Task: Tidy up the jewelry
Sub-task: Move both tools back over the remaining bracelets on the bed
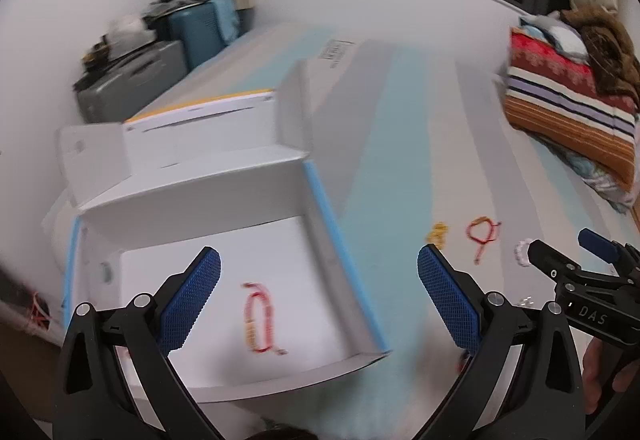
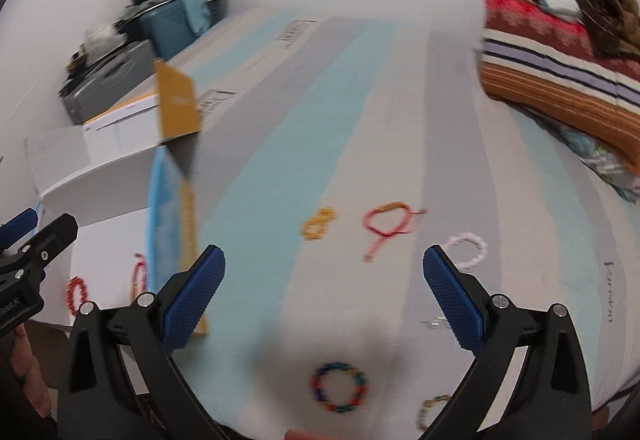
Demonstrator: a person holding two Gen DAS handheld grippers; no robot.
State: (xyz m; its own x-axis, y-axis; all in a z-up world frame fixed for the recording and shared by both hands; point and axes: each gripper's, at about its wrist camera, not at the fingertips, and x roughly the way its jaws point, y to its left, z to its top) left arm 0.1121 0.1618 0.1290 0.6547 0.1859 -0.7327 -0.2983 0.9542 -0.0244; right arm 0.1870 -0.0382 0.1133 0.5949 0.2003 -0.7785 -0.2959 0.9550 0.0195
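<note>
An open white box with blue edges lies on the striped bed. A red and gold cord bracelet lies inside it. My left gripper is open and empty above the box's right wall. My right gripper is open and empty above the bed sheet. On the sheet lie a yellow bead bracelet, a red cord bracelet, a white bead bracelet, a multicoloured bead bracelet and a gold-green one. In the right wrist view the box also holds a red bead bracelet.
A folded striped blanket pile lies at the bed's far right. Suitcases and clutter stand by the wall at the far left. A smaller white and yellow box lies behind the open box. A small silver piece lies on the sheet.
</note>
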